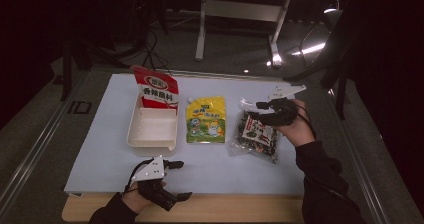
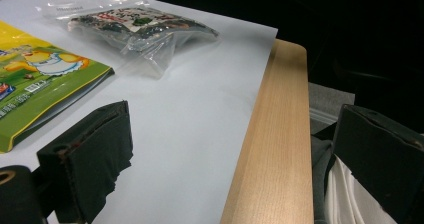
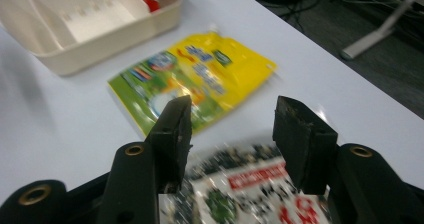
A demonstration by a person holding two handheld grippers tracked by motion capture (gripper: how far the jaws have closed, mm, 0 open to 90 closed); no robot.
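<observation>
A clear bag of dark snacks with a red-and-white label [image 1: 254,138] lies at the right of the white sheet. My right gripper [image 1: 256,110] hovers over the bag's far end, open, with nothing pressed between its pads. In the right gripper view [image 3: 232,124] the bag [image 3: 250,194] lies blurred just under the jaws, and the yellow pouch [image 3: 200,76] lies beyond them. My left gripper [image 1: 181,180] rests near the front edge, jaws wide apart and empty. In the left gripper view [image 2: 235,134] the yellow pouch [image 2: 40,79] and the clear bag [image 2: 140,26] lie farther off.
A cream tray [image 1: 134,134] stands left of the yellow pouch [image 1: 205,119]. A red-and-white pouch [image 1: 157,91] leans at the tray's far end. The tray [image 3: 100,46] sits beyond the pouch in the right gripper view. The wooden table edge [image 2: 275,134] runs beside the sheet.
</observation>
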